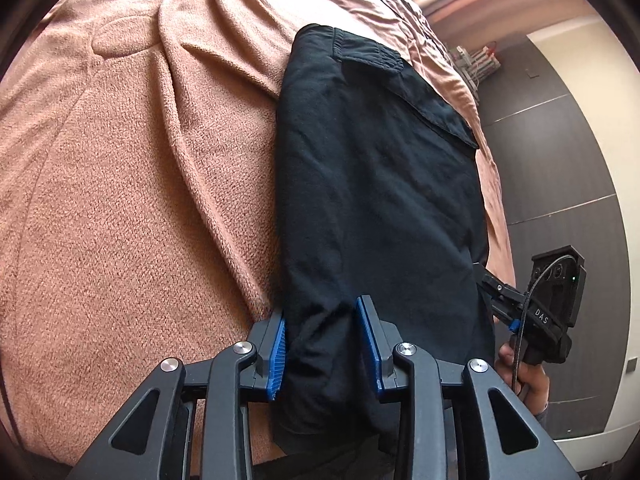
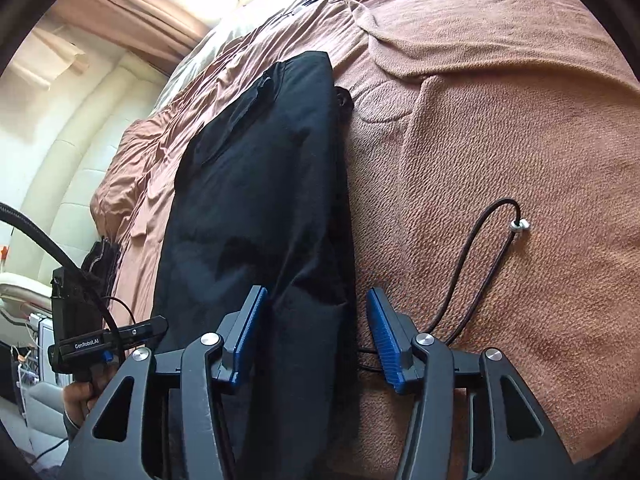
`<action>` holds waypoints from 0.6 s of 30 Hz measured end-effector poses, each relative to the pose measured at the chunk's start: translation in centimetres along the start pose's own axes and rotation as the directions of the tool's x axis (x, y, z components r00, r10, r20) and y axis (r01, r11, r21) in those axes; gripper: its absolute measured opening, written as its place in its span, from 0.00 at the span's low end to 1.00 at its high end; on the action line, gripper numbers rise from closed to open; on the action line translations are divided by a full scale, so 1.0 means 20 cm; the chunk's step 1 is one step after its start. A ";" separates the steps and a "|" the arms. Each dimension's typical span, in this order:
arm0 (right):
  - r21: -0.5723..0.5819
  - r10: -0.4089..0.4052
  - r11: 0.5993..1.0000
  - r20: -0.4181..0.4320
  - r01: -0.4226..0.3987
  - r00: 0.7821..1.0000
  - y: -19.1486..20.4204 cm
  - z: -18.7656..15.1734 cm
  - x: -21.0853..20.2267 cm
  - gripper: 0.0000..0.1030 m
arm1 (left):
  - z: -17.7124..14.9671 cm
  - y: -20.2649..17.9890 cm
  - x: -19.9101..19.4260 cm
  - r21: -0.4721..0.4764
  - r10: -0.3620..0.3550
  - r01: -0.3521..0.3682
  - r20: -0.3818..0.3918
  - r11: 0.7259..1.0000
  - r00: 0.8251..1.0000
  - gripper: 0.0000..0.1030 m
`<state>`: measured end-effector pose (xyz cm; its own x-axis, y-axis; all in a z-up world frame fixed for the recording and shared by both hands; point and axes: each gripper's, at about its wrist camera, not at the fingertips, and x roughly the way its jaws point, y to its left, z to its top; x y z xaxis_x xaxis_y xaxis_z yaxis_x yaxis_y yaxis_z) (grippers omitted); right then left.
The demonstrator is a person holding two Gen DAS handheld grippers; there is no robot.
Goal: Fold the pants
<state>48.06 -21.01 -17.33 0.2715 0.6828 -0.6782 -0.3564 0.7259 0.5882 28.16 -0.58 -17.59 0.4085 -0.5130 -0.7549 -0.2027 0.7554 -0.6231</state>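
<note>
Both tongs — left tongs (image 1: 322, 344), right tongs (image 2: 316, 336) — stand parted astride the folded black pants (image 1: 376, 184); no containers.

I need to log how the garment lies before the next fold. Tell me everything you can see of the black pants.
The black pants are dark, matte woven cloth, already folded into a long narrow stack on the brown blanket. A ribbed waistband and a pocket flap show at the far end. A thin black drawcord with a metal tip trails from the near end onto the blanket. The near end lies between the blue pads of the left gripper and right gripper; the right's pads stand clear of the cloth.
</note>
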 end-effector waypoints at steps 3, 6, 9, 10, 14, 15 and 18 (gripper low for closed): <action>0.011 0.013 1.000 -0.004 -0.013 1.000 0.00 0.01 0.01 0.45 | 0.01 -0.02 -0.03 0.036 0.023 -0.023 -0.002 0.999 1.000 0.12; 0.023 0.003 1.000 0.000 -0.003 1.000 0.02 0.01 0.00 0.41 | 0.03 -0.02 -0.08 0.041 0.023 -0.023 -0.005 0.999 1.000 0.09; 0.052 0.040 0.998 -0.016 -0.039 0.999 0.04 -0.02 0.01 0.37 | 0.05 0.01 -0.14 0.030 0.048 -0.048 0.011 0.998 0.999 0.09; 0.051 0.051 0.997 -0.025 -0.050 0.998 0.05 -0.03 0.01 0.37 | 0.06 0.03 -0.16 0.023 0.054 -0.054 0.014 0.998 0.998 0.09; 0.040 0.087 0.996 -0.063 -0.084 0.994 0.08 -0.08 0.06 0.37 | 0.12 0.07 -0.18 0.008 0.060 -0.060 0.003 0.998 0.998 0.10; 0.044 0.093 0.995 -0.064 -0.090 0.994 0.08 -0.07 0.07 0.37 | 0.14 0.08 -0.18 0.003 0.060 -0.060 -0.002 0.998 0.998 0.12; 0.057 0.088 0.995 -0.050 -0.085 0.995 0.05 -0.03 0.08 0.37 | 0.17 0.09 -0.17 0.005 0.077 -0.077 0.003 0.997 0.997 0.22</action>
<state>47.50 -19.33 -18.08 0.1939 0.7390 -0.6452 -0.3271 0.6688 0.6677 29.39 3.96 -15.46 0.3947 -0.4520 -0.7999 -0.2292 0.7947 -0.5621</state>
